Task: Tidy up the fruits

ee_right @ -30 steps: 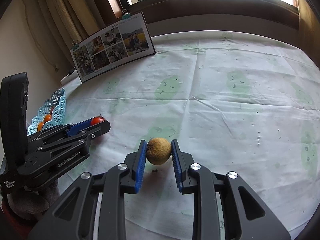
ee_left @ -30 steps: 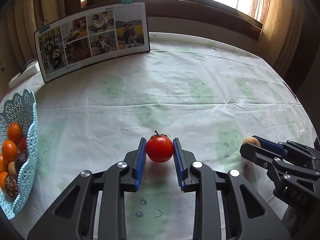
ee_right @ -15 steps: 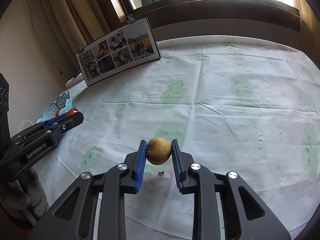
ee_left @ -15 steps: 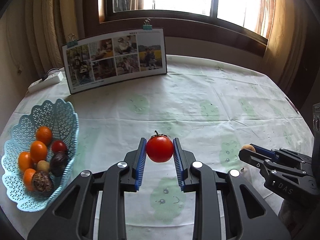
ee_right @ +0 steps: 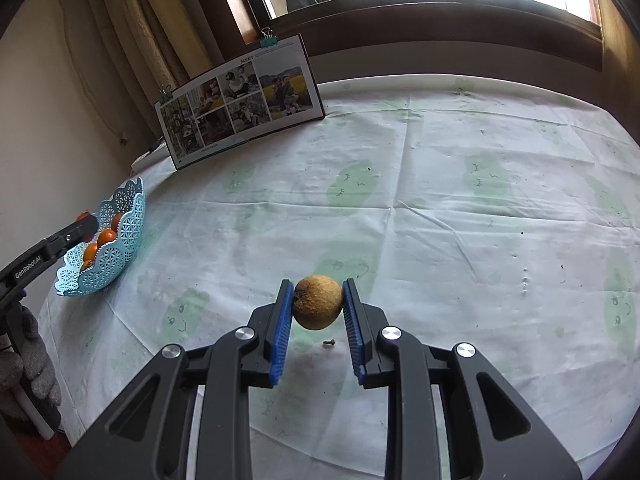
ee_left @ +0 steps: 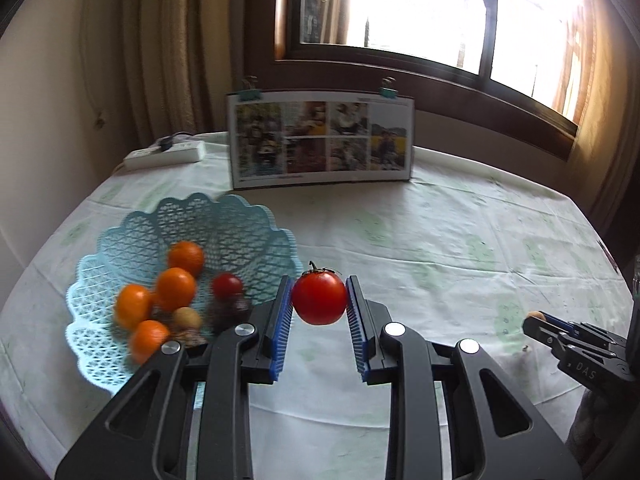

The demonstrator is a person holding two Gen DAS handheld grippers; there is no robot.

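Left wrist view, left to right: a pale blue lattice basket (ee_left: 248,224) rests on the table (ee_left: 440,240), which is covered by a white cloth printed with green patches; the basket holds four oranges (ee_left: 175,289), a small red tomato (ee_left: 227,286), a pale round fruit (ee_left: 187,317) and dark fruits too blurred to identify; just right of the basket's near rim, the left gripper (ee_left: 319,299) clamps a red tomato (ee_left: 319,298) with a green stalk between its blue ribbed pads (ee_left: 281,320), the fruit raised clear of the cloth; behind, a white power strip (ee_left: 166,155) lies at the table's far left edge, and a photo board (ee_left: 322,142) fastened with two binder clips stands upright below the window (ee_left: 420,8); at the far right edge, the right gripper (ee_left: 538,317) appears side-on with a tan fruit at its tip.

Right wrist view, left to right: a grey glove (ee_right: 30,364) shows at the lower left beneath the left gripper, whose tip is level with the basket's rim; its grip cannot be judged from this angle; the basket sits at the table's left edge, well apart from the right gripper; at centre, the right gripper closes its blue pads on a round brownish-yellow fruit (ee_right: 317,302), held above the cloth; a small dark speck (ee_right: 329,343) lies on the cloth directly beneath.
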